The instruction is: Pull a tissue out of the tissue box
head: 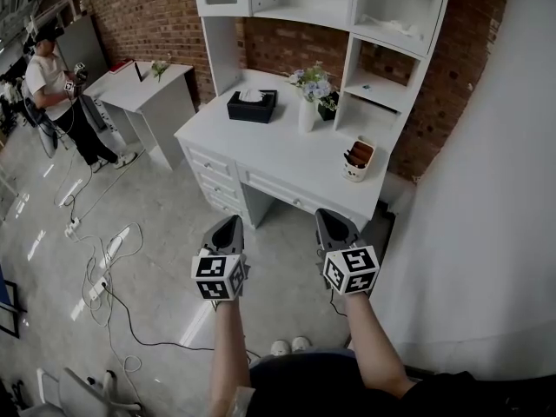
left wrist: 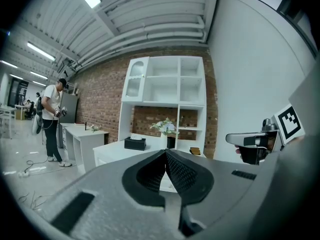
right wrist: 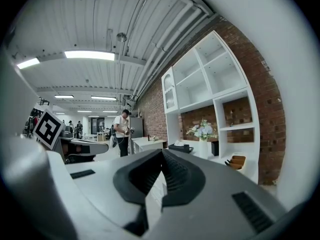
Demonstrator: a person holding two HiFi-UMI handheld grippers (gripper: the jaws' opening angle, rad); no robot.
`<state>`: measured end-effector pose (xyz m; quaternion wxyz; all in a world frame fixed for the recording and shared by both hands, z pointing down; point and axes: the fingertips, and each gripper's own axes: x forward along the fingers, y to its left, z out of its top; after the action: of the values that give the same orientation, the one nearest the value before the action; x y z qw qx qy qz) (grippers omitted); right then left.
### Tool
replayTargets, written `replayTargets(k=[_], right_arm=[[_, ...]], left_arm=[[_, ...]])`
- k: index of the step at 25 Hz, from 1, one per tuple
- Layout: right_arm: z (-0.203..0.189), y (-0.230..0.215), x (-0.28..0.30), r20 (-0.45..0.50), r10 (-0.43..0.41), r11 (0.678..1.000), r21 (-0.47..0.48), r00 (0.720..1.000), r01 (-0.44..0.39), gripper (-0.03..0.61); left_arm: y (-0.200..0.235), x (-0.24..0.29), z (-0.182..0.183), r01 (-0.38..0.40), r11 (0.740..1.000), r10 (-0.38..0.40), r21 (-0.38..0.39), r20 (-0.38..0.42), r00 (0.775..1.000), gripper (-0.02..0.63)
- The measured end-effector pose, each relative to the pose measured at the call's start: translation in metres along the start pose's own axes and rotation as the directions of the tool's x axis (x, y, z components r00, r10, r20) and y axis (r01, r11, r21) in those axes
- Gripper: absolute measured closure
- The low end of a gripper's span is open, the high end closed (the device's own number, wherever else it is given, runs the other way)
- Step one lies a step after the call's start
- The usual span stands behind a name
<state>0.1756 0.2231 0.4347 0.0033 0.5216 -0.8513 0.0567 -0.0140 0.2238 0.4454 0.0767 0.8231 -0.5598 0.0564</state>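
A black tissue box point(head: 252, 106) with a white tissue sticking out of its top sits at the back left of a white desk point(head: 287, 159). It shows small and far off in the left gripper view point(left wrist: 135, 143) and the right gripper view point(right wrist: 179, 147). My left gripper point(head: 228, 229) hangs in the air well in front of the desk, over the floor, with its jaws closed together and nothing between them. My right gripper point(head: 332, 226) is level with it to the right, also shut and empty. Each gripper shows in the other's view.
On the desk stand a white vase of flowers point(head: 310, 98) and a small white holder point(head: 357, 160); a white shelf unit point(head: 347, 24) rises behind. A white wall point(head: 486, 189) is close on the right. Cables point(head: 104, 276) lie on the floor; a person point(head: 61, 94) stands far left by another desk.
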Motion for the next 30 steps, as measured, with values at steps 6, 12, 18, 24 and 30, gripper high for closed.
replayTargets(k=[6, 12, 18, 24, 30], right_arm=[[-0.002, 0.003, -0.003, -0.009, -0.001, 1.000, -0.024, 1.000, 0.001, 0.580], [-0.005, 0.012, -0.003, -0.008, 0.035, 0.999, -0.009, 0.999, -0.035, 0.547], [-0.007, 0.023, 0.001, -0.010, 0.086, 0.996, 0.016, 0.996, -0.086, 0.450], [-0.011, 0.034, 0.005, -0.015, 0.094, 0.995, 0.030, 0.995, -0.093, 0.417], [-0.009, 0.040, 0.000, -0.009, 0.069, 0.997, 0.024, 0.998, -0.068, 0.408]], left_arm=[[-0.001, -0.001, -0.002, 0.007, 1.000, -0.007, -0.003, -0.005, 1.000, 0.606], [0.003, -0.005, -0.006, 0.007, 1.000, -0.007, -0.004, -0.012, 1.000, 0.606], [0.012, -0.011, -0.010, 0.003, 1.000, -0.003, -0.014, -0.019, 1.000, 0.606], [0.027, -0.017, -0.015, 0.000, 1.000, 0.000, -0.022, -0.027, 1.000, 0.606], [0.035, -0.025, -0.013, 0.013, 1.000, -0.013, -0.021, -0.013, 1.000, 0.606]])
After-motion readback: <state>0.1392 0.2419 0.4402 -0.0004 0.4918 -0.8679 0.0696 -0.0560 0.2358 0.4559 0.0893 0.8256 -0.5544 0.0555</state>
